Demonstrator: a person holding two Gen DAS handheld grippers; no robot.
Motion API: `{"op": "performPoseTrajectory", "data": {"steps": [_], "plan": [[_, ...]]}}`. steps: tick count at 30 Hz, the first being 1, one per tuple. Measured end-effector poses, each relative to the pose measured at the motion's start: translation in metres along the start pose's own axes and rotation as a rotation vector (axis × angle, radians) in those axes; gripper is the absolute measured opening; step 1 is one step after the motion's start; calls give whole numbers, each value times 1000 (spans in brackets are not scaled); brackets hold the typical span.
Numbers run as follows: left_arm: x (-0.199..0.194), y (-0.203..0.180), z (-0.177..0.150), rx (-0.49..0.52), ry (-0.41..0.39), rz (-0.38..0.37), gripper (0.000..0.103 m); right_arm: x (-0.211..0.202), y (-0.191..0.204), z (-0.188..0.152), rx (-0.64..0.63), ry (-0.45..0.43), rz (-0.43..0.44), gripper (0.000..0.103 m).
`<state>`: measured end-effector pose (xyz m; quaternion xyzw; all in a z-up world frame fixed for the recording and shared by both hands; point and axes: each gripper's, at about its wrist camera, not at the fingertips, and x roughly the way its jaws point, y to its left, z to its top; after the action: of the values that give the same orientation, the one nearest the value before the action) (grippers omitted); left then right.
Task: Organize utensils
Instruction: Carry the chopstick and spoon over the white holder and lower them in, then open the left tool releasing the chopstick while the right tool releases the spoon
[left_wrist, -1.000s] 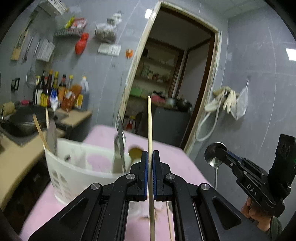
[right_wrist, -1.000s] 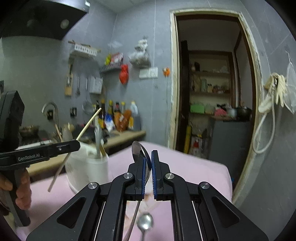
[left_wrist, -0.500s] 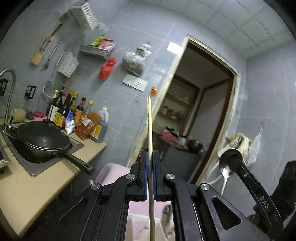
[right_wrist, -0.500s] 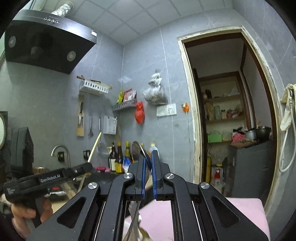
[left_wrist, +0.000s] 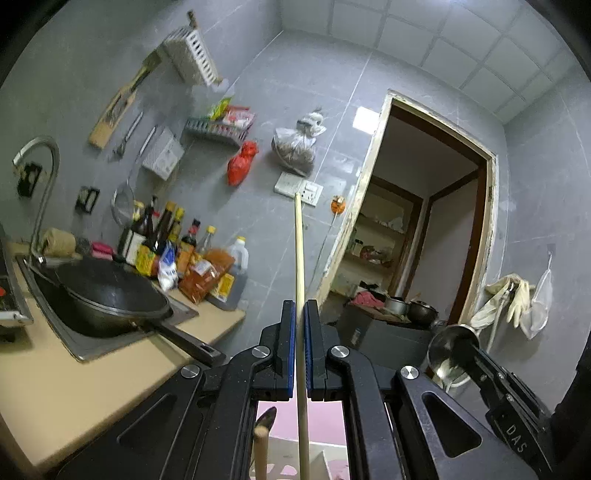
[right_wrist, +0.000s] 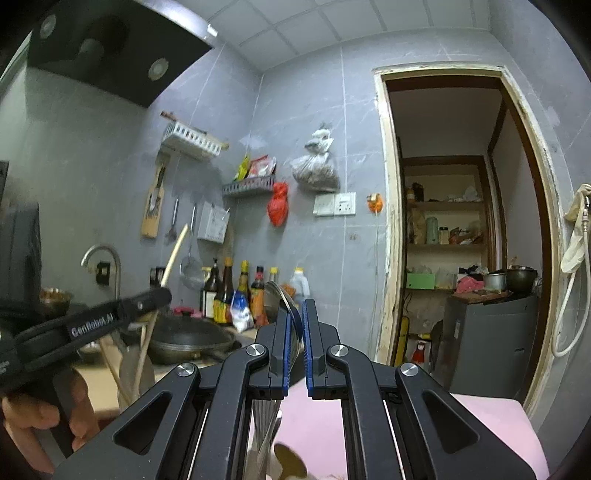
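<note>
While both grippers point level across the kitchen, the biggest thing before them is the grey tiled wall (left_wrist: 295, 122) with its open doorway (right_wrist: 454, 229), behind which shelves hold jars and boxes. Below the wall runs a tan counter (left_wrist: 55, 384) with a steel sink (left_wrist: 92, 350), and in that sink sits a black wok (left_wrist: 110, 295), its handle reaching out over the counter edge. Beside the wok a cluster of sauce bottles (left_wrist: 166, 236) stands against the wall, and a curved tap (left_wrist: 40, 177) rises over the sink. A pink table (right_wrist: 491, 413) lies low in the right wrist view, and a white holder (left_wrist: 280, 461) shows only as a sliver at the bottom of the left wrist view, with a wooden handle (left_wrist: 261, 454) and a spoon bowl poking up from it. The left gripper (left_wrist: 300, 347) has its fingers clamped on an upright chopstick (left_wrist: 298, 251), which runs from well above the fingertips down past the holder's rim. The right gripper (right_wrist: 294, 343) is closed on a metal spoon (right_wrist: 277, 295), bowl upward between the blue pads, with its handle hanging down. A hand (right_wrist: 33, 424) grips the left gripper's handle in the right wrist view.
</note>
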<state>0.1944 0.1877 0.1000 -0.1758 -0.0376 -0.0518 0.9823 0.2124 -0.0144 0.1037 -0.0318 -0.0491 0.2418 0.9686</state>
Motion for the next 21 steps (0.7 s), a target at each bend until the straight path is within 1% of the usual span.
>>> {"op": "performPoseTrajectory", "data": {"steps": [2, 5, 9, 12, 14, 15, 16, 19, 20, 21], "plan": [[-3, -4, -5, 31, -21, 3, 3, -1, 1, -5, -14, 11, 3, 4], [-4, -10, -12, 67, -30, 4, 3, -4, 0, -10, -10, 28, 10, 4], [-3, -13, -22, 102, -4, 9, 3, -6, -1, -14, -3, 48, 28, 5], [-4, -18, -30, 140, 53, 5, 3, -9, -1, -15, -4, 71, 50, 7], [-5, -19, -33, 149, 88, 2, 3, -12, -1, -16, -9, 86, 64, 13], [-6, -20, -35, 149, 112, -5, 3, -14, -1, -16, -6, 92, 73, 21], [-5, -20, -36, 149, 126, -6, 4, -15, -1, -15, -2, 99, 84, 26], [-6, -22, -38, 136, 184, -24, 7, -20, 1, -14, -9, 111, 103, 27], [-7, -23, -38, 129, 200, -31, 9, -22, 2, -13, -13, 114, 107, 27], [-8, -23, -38, 120, 213, -38, 14, -24, 1, -12, -14, 117, 109, 28]]}}
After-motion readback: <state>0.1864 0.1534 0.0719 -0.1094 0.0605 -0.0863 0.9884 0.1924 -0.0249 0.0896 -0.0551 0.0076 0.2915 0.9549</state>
